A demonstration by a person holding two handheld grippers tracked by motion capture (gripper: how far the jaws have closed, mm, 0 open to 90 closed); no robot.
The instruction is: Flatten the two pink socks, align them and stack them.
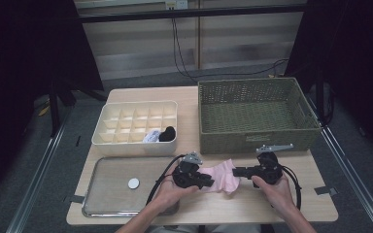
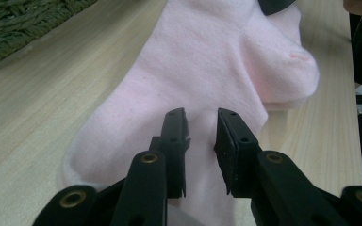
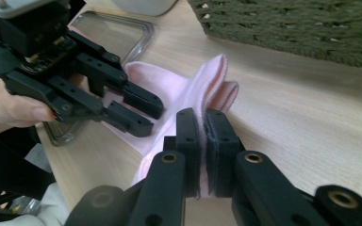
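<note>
A pale pink sock (image 1: 221, 177) lies flat on the wooden table, between my two grippers. My right gripper (image 1: 235, 171) comes in from the right. In the right gripper view its jaws (image 3: 201, 115) are pressed together on the sock's folded cuff edge (image 3: 212, 84). My left gripper (image 1: 209, 180) reaches in from the left. In the left gripper view its jaws (image 2: 201, 117) stand a little apart above the sock (image 2: 207, 61), and the cloth shows through the gap unpinched. The right gripper view also shows the left gripper (image 3: 146, 110) with its fingers parted over the sock.
A green woven basket (image 1: 252, 114) stands behind the sock at the back right. A white divided box (image 1: 126, 121) at the back left holds a black roll (image 1: 167, 133) and a white one (image 1: 150, 136). A clear tray (image 1: 111, 194) with a white disc (image 1: 133, 183) lies at the front left.
</note>
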